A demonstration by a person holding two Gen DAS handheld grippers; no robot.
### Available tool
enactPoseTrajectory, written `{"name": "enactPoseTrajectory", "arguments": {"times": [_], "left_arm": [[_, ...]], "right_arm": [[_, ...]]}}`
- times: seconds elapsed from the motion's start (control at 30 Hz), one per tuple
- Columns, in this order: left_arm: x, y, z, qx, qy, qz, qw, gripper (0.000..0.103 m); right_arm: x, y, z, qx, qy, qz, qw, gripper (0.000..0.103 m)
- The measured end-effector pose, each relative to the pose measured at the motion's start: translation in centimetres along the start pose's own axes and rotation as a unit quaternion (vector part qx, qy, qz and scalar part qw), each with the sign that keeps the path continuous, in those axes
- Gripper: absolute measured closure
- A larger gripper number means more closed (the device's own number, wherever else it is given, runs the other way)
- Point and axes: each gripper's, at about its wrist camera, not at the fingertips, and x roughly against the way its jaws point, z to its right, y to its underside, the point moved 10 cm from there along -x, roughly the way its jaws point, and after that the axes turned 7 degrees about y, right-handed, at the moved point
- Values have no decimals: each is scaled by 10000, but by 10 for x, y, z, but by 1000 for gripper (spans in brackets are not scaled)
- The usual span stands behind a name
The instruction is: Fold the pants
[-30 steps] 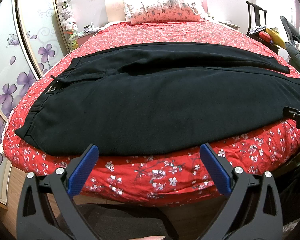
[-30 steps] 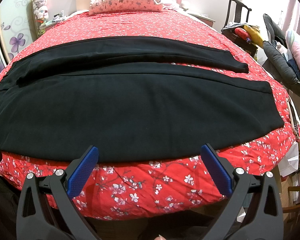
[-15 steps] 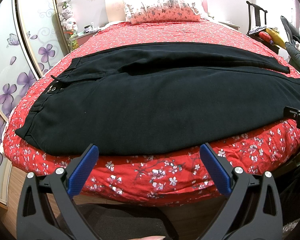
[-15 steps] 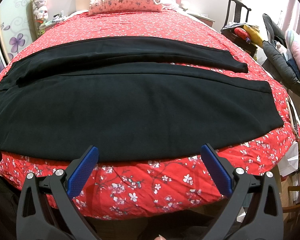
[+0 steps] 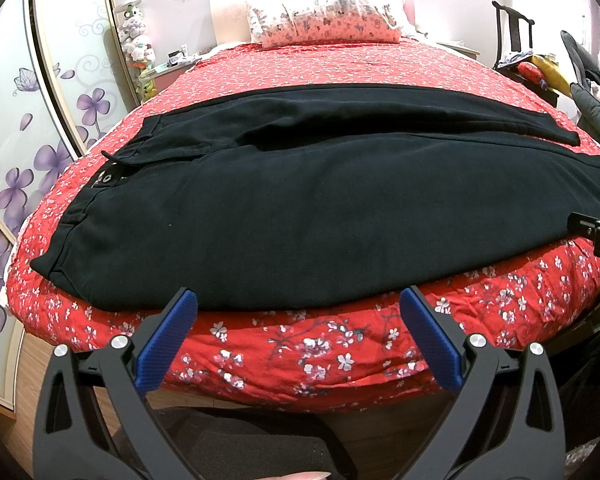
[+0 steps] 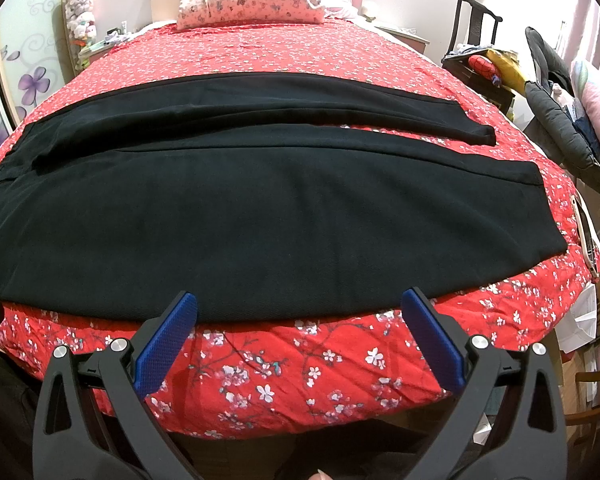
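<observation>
Black pants [image 5: 300, 208] lie flat across a red floral bed, waistband with a button at the left, legs running right. In the right wrist view the pants [image 6: 260, 208] show both leg ends at the right, the far leg a little apart from the near one. My left gripper [image 5: 298, 308] is open and empty, just short of the pants' near edge toward the waist. My right gripper [image 6: 300, 308] is open and empty, just short of the near leg's edge. The right gripper's tip also shows at the right edge of the left wrist view [image 5: 598, 232].
The red floral bedspread [image 5: 320, 352] hangs over the near bed edge. A floral pillow [image 6: 252, 0] lies at the head. A wardrobe with purple flowers [image 5: 16, 152] stands left. A dark chair and piled clothes [image 6: 556, 92] stand right.
</observation>
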Motion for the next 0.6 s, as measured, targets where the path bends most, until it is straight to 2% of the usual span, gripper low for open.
{"name": "enactPoseTrajectory", "arguments": {"times": [0.6], "left_arm": [[0,0,0,-3,9,-4,10000,2]], "right_arm": [[2,-4,1,-14,-57,85,9999,1]]}}
